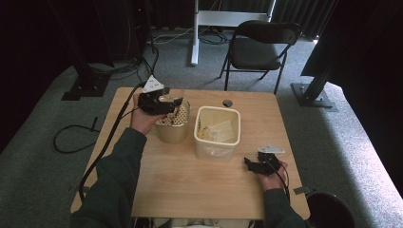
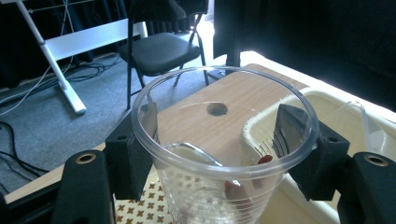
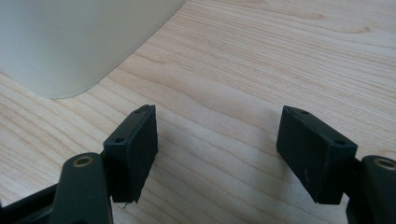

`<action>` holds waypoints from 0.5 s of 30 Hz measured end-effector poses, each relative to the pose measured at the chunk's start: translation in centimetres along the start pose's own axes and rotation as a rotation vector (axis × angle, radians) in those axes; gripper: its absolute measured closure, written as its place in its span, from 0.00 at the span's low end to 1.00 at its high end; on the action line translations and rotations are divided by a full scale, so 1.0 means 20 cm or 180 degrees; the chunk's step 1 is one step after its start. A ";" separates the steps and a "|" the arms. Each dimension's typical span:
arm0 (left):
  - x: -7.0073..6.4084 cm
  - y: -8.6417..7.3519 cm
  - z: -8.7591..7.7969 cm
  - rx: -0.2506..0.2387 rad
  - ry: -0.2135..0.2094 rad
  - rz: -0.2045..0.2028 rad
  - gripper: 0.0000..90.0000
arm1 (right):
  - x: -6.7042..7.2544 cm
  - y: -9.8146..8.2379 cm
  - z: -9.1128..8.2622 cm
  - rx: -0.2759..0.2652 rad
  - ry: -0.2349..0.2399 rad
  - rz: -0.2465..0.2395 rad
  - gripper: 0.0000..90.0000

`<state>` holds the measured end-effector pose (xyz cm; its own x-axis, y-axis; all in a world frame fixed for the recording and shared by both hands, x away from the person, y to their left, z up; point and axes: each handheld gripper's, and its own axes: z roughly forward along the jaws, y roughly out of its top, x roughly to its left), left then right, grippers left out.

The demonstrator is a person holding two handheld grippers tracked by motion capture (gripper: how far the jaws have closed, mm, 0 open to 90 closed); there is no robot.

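Note:
My left gripper (image 1: 166,103) (image 2: 219,135) is shut on a clear plastic cup (image 2: 224,170), one black jaw on each side of its wall just below the rim. It holds the cup upright above a cup with a brown-and-white pattern (image 1: 172,128) (image 2: 144,210) that stands on the wooden table (image 1: 190,180). A small red spot shows through the clear cup's wall; what it is I cannot tell. My right gripper (image 1: 251,164) (image 3: 217,149) stands open and low over the tabletop, nothing between its jaws, near the front right corner of a cream bin (image 1: 214,151) (image 3: 70,42).
The cream bin (image 2: 327,100) stands mid-table, just right of the patterned cup, with clear plastic (image 1: 221,130) inside. A round hole (image 1: 227,102) lies near the table's far edge. A folding chair (image 1: 259,45) stands beyond it. A dark bin (image 1: 330,209) sits on the floor at front right.

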<state>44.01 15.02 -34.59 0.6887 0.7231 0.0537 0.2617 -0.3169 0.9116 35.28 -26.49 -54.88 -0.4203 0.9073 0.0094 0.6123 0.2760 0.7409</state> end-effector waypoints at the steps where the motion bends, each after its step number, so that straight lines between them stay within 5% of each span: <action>1: -0.01 0.00 0.00 -0.0003 -0.0014 0.0004 0.36 | 0.00 0.00 0.00 0.0000 0.0000 0.0001 0.31; 15: -0.10 0.06 0.05 -0.0071 -0.0164 0.0046 0.36 | 0.00 0.00 0.00 -0.0003 -0.0002 -0.0001 0.31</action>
<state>43.64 12.55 -34.04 0.7263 0.6858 0.0464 0.2368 -0.3130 0.9198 35.29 -26.49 -54.89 -0.4202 0.9074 0.0087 0.6115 0.2760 0.7416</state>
